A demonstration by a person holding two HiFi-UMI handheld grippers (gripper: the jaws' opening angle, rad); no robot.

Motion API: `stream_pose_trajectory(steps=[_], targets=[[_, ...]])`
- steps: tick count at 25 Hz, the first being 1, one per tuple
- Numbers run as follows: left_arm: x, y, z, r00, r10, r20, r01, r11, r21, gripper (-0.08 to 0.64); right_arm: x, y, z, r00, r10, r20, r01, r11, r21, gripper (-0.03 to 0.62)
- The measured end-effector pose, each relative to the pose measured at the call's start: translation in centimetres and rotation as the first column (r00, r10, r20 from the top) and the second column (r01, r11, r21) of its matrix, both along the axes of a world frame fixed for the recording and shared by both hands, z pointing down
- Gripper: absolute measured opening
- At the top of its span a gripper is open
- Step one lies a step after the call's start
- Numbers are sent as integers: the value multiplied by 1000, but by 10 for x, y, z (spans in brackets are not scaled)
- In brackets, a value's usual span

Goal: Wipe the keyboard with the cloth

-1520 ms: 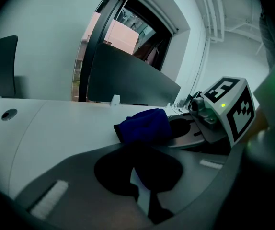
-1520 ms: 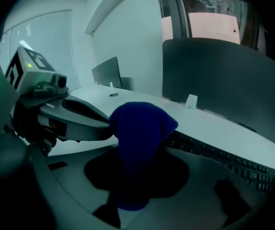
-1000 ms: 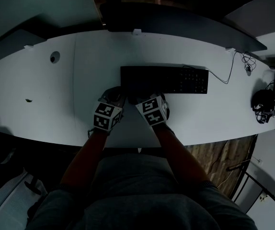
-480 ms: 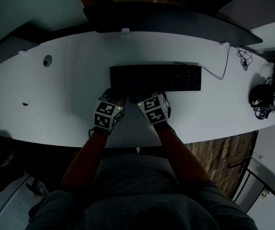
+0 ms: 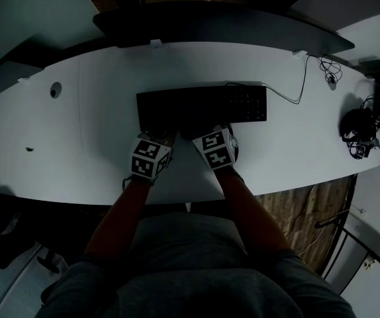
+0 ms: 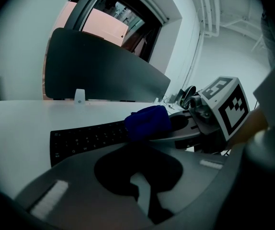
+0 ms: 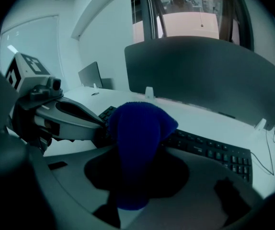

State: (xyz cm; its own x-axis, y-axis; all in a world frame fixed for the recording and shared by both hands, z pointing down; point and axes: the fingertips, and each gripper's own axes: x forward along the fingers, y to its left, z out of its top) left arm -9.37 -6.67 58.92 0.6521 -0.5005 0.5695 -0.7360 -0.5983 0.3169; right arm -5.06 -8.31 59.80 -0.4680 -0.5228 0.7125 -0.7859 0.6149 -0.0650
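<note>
In the head view, the black keyboard [image 5: 203, 106] lay mid-frame on the white desk [image 5: 77, 138], its cable [image 5: 289, 97] trailing to the upper right. The left gripper [image 5: 157, 138] and right gripper [image 5: 204, 134] met its lower edge. In the left gripper view, the jaws sat nearly together, empty. In the right gripper view, the jaws clamped the blue cloth [image 7: 140, 143], which blocked the frame's centre over the keys.

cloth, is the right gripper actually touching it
Touching. The right gripper view shows the blue cloth pinched between the jaws of the right gripper, with no gap on either side.
</note>
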Motion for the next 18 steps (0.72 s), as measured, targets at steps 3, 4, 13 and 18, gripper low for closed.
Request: stream_pose_trajectory(steps=[3, 4, 13, 18], targets=[[13, 1, 1, 1000, 10, -2, -10, 1000, -2, 9, 14, 0, 0, 1000, 12, -1, -12, 1000, 0, 133], [18, 1, 1, 1000, 12, -2, -12, 1000, -3, 9, 19, 0, 0, 1000, 16, -1, -16, 1000, 1, 133], [54, 0, 2, 999, 36, -8, -36, 999, -9, 9, 60, -1, 1, 999, 52, -7, -52, 999, 3, 133], [74, -1, 3, 999, 52, -13, -52, 999, -9, 9, 84, -3, 1, 997, 80, -12, -80, 997, 6, 133]])
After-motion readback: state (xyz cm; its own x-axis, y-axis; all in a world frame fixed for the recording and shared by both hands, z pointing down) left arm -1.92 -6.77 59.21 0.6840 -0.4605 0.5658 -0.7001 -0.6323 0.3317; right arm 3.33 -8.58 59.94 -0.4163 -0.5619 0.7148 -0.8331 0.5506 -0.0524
